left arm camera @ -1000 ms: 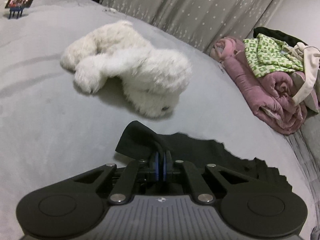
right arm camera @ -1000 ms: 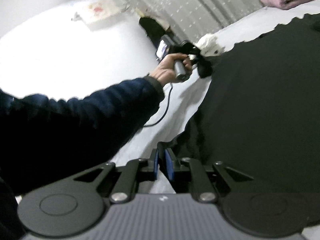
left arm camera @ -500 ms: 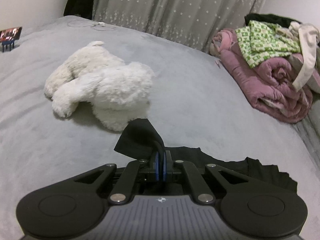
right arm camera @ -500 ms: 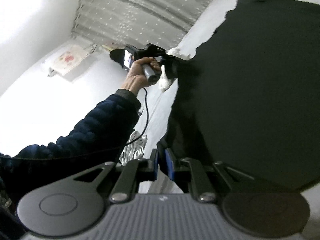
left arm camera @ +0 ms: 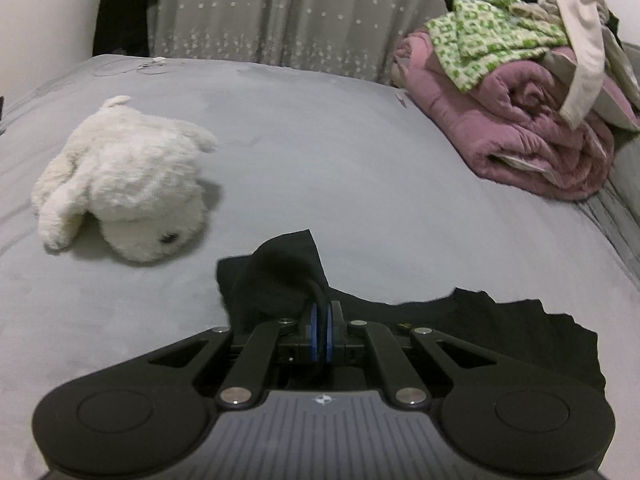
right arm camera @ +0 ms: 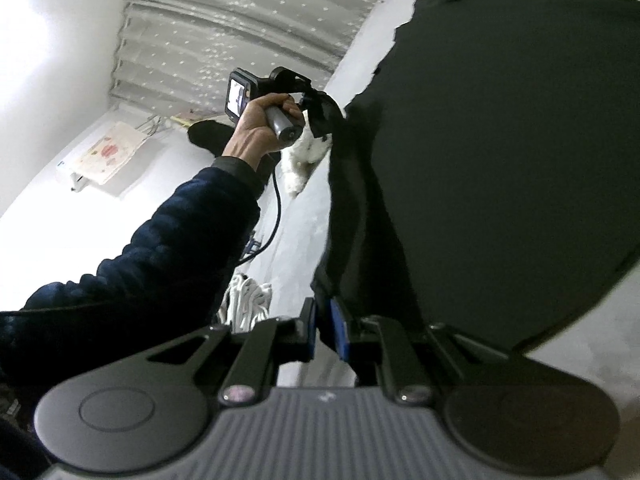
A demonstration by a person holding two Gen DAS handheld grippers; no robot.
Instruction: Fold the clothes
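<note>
The bed (left arm camera: 360, 152) fills most of the left wrist view, a grey cover with nothing on its middle. The black garment (right arm camera: 520, 140) is the largest task item — in the right wrist view it spreads over the right half of the frame, its held edge running from the lower centre up to the centre left.

Both claws grip that one edge. The left claw (left arm camera: 320, 330) is clamped on a bunched corner at lower centre of its view; the rest of the garment trails off to the lower right. The right claw (right arm camera: 325, 328) is pinched on the opposite corner, with the cloth stretching up and right from it. The edge between the two looks taut, so the coming move probably carries it across the spread cloth to make the fold.

Obstacles: a pile of bedding and clothes (left arm camera: 520, 92) sits at upper right, well apart. The white plush toy (left arm camera: 120, 180) lies at centre left — near the left claw's corner, and the likelier item to snag.
</note>
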